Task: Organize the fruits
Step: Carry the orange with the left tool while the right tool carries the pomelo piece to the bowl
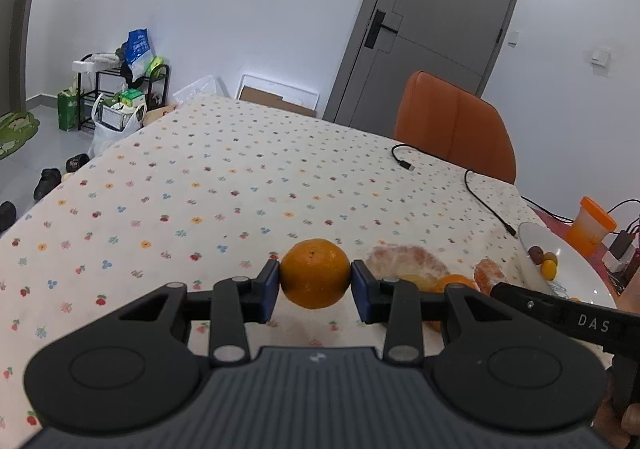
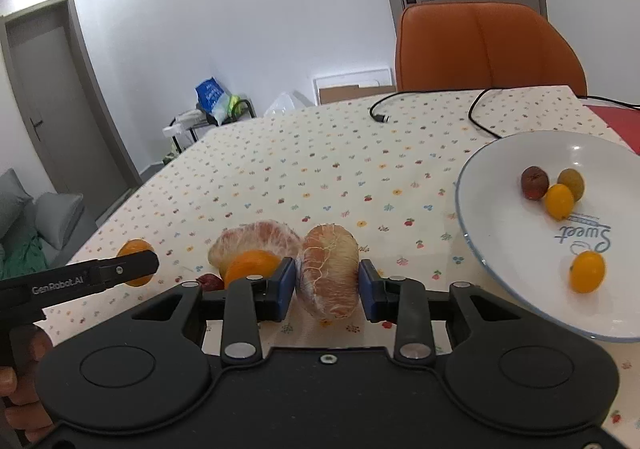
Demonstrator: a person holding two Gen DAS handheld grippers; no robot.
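My left gripper [image 1: 315, 281] is shut on a whole orange mandarin [image 1: 315, 273], held just above the flowered tablecloth. It also shows in the right wrist view [image 2: 136, 263] behind the left gripper's finger. My right gripper [image 2: 327, 281] is shut on a peeled citrus piece [image 2: 330, 271] over the cloth. A second peeled piece [image 2: 256, 239], an orange fruit [image 2: 252, 267] and a small dark red fruit [image 2: 210, 281] lie just left of it. A white plate [image 2: 500, 249] at the right holds several small yellow, green and red fruits.
Two black cables [image 2: 480, 109] lie on the far part of the table. An orange chair [image 2: 488, 49] stands behind the table. An orange cup [image 1: 592, 225] stands beyond the plate. A red mat [image 2: 616, 121] lies at the far right.
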